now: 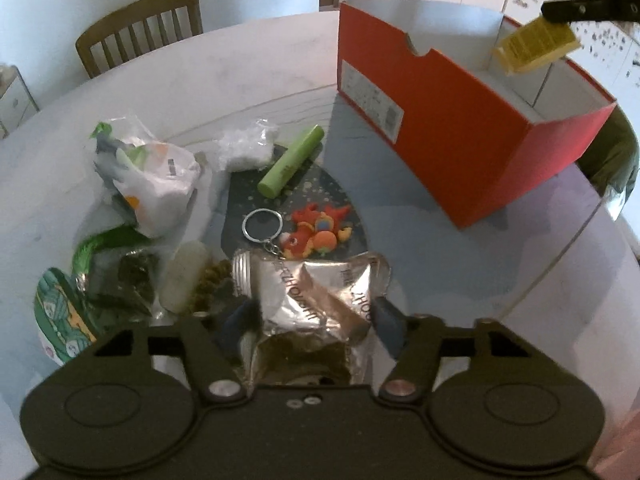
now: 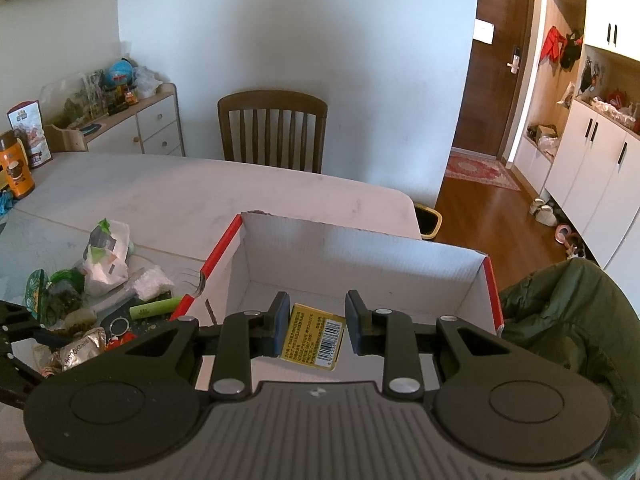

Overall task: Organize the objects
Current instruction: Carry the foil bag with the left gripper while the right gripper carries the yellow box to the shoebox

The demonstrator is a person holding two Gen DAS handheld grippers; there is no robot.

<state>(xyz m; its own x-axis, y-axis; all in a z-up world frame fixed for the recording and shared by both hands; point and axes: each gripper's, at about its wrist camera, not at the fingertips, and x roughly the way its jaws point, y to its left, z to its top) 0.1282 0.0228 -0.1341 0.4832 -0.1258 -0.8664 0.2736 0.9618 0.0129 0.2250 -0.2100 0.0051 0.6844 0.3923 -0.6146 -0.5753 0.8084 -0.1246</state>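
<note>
Left wrist view: the left gripper [image 1: 316,316] sits low over the near end of the clutter, its blue pads either side of a crumpled silver packet [image 1: 308,292]. The pads look pressed to the foil, so I judge it gripped, probably as the next thing bound for the box. Just beyond the packet lie a keyring [image 1: 262,226] and an orange toy [image 1: 316,232]; farther off are a green tube [image 1: 292,162], a clear bag [image 1: 246,148], and, to the left, a white bag [image 1: 152,184]. The red box [image 1: 460,136] stands open to the far right, well apart from the pile, clearly the place everything is gathered into. Above it the right gripper [image 1: 560,14] reaches in from the right edge, with a yellow pack [image 1: 536,46] hanging tilted at its tip over the box's inside.

Right wrist view: the right gripper is poised over the open box. The pack [image 2: 316,338] lies between the pads; the left pad touches its edge, while a gap shows beside the right pad, so the jaws are parted and the pack seems let go or nearly so. Whether it rests on the box floor I cannot tell. The pile lies to the left, on the table [image 2: 224,200].
</note>
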